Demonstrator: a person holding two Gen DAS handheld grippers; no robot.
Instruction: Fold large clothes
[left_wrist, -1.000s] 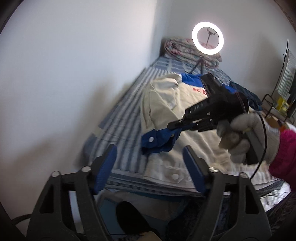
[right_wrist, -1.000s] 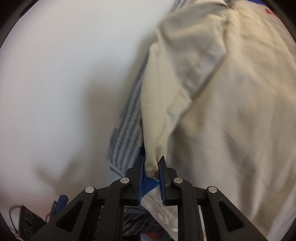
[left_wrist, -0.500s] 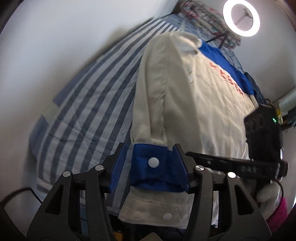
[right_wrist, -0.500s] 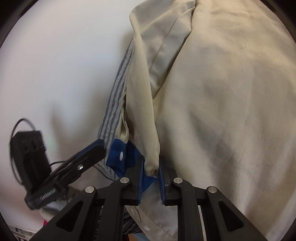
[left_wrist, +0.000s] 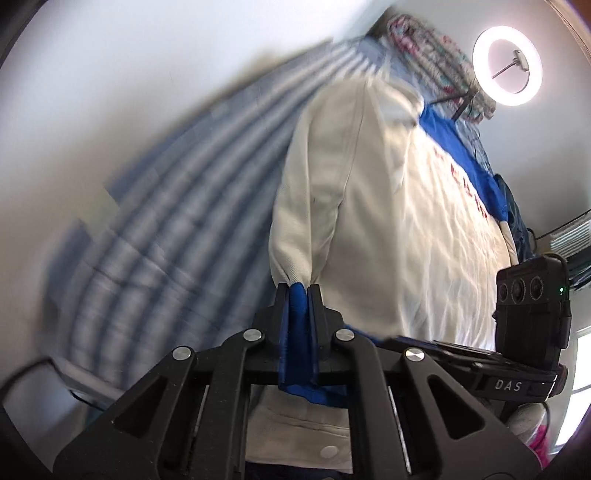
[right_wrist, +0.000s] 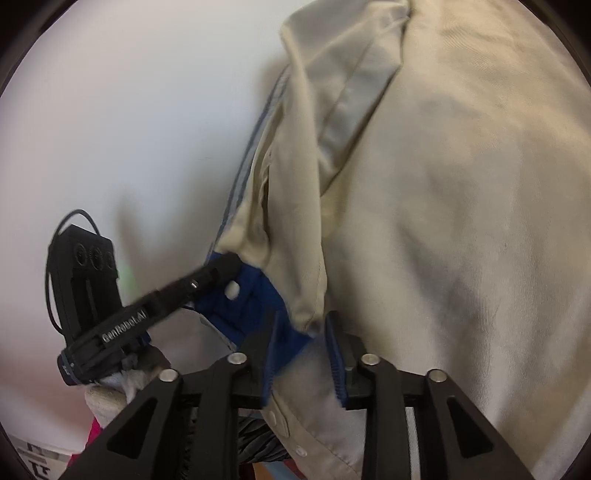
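One sleeve is in hand, and most of the fold looks undone: the cream jacket (left_wrist: 413, 236) lies spread back-up on the striped bedsheet (left_wrist: 177, 206), its body flat. The left gripper (left_wrist: 298, 295) is clamped tight on the blue cuff (left_wrist: 297, 314) of that sleeve, which runs along the jacket's edge nearest the wall. The right gripper (right_wrist: 301, 325) stands parted around the same cuff and sleeve end, gripping nothing. Judging from this, the sleeve needs laying across the back, then the other side and the lengthwise folds
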